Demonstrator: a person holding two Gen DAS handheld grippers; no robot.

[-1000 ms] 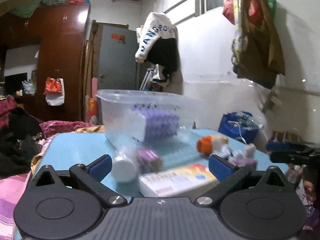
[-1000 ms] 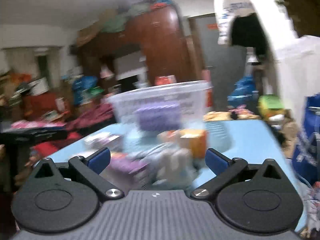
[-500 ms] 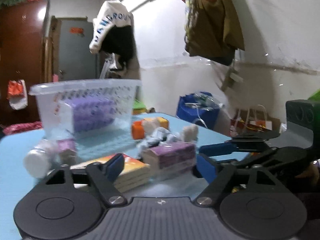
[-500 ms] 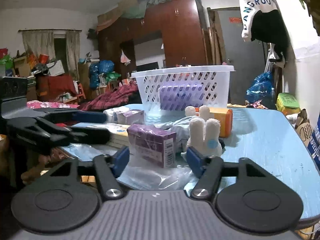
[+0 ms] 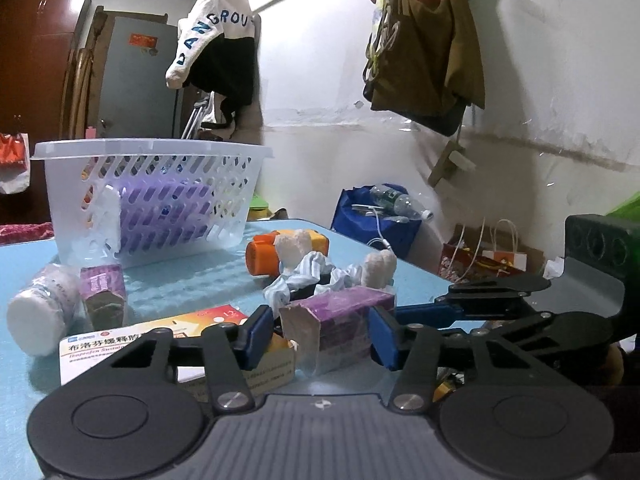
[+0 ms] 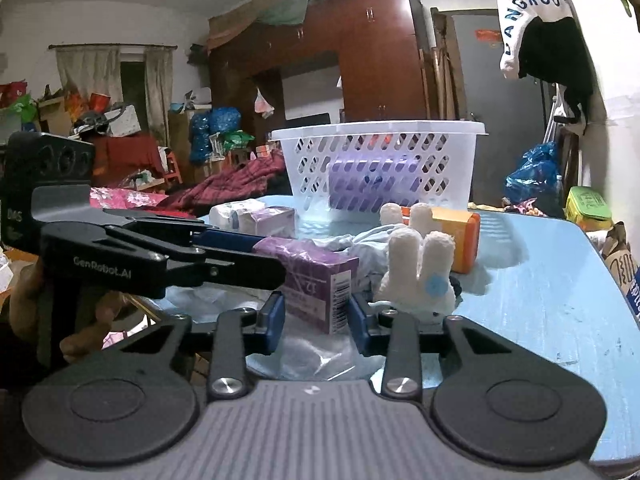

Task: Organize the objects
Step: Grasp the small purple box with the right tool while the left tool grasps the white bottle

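Observation:
A purple box in clear wrap (image 5: 340,322) lies on the blue table (image 5: 192,284), also in the right wrist view (image 6: 316,280). My left gripper (image 5: 318,338) has its jaws on either side of it with small gaps. My right gripper (image 6: 316,320) straddles the same box from the other end, jaws close to its sides. A white perforated basket (image 5: 152,196) with a purple pack inside stands behind, and shows in the right wrist view (image 6: 380,164).
Around the box lie a white and orange medicine carton (image 5: 160,340), a white bottle (image 5: 40,312), a small purple box (image 5: 102,292), an orange box (image 6: 456,236), a white plush rabbit (image 6: 416,276) and striped cloth (image 5: 304,276). The table's right edge (image 6: 616,280) is near.
Both grippers have moved in on the wrapped purple box from opposite ends and narrowed their jaws around it. One second ago they were wide open and farther back.

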